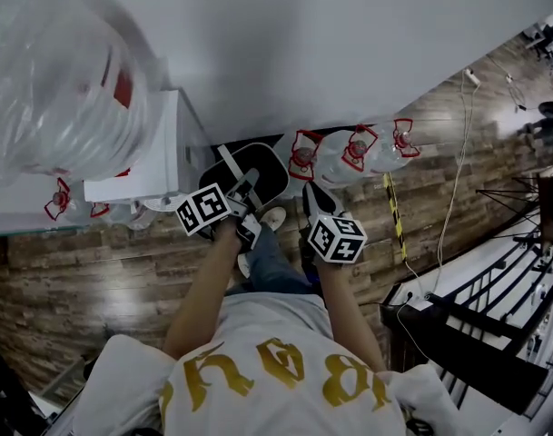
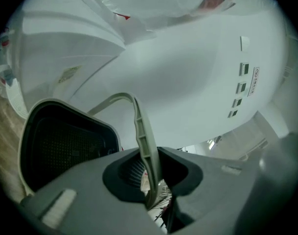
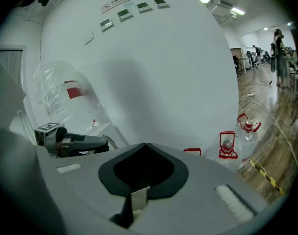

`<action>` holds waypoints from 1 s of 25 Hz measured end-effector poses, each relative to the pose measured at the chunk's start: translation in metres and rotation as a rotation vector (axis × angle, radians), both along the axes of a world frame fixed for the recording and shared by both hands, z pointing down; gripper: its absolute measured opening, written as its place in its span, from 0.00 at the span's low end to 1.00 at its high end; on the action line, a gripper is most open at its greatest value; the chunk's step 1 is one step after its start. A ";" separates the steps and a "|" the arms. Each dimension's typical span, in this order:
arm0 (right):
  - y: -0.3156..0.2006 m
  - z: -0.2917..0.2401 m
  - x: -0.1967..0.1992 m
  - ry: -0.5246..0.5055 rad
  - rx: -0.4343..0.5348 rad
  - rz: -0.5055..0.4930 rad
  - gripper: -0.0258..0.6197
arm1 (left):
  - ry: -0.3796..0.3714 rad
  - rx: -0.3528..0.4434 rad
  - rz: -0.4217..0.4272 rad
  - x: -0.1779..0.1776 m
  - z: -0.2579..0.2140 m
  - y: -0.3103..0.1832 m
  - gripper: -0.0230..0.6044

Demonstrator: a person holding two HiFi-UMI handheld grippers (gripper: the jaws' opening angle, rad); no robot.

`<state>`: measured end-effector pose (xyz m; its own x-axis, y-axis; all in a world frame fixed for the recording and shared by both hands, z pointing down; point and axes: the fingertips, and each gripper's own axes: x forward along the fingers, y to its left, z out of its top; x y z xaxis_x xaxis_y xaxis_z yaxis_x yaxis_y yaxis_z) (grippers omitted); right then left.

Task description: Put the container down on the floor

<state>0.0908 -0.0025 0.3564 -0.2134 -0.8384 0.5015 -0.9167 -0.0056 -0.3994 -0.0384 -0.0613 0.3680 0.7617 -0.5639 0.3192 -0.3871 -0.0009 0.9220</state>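
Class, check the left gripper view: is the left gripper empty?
No, the left gripper is shut on the grey handle of the black container, and the handle runs between its jaws.

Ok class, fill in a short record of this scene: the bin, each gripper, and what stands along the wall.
Bin: black, grey handle raised
Left gripper: shut on the handle
Right gripper: shut, nothing in it
Bin on floor: cannot tell
Along wall: clear water bottles with red tops
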 end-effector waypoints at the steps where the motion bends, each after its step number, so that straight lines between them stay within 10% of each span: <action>1: -0.002 0.003 0.002 0.007 -0.007 -0.003 0.08 | -0.004 -0.007 0.005 0.002 0.005 -0.001 0.15; 25: -0.056 0.108 0.014 0.071 -0.192 -0.188 0.08 | -0.148 -0.163 0.102 0.014 0.136 -0.036 0.14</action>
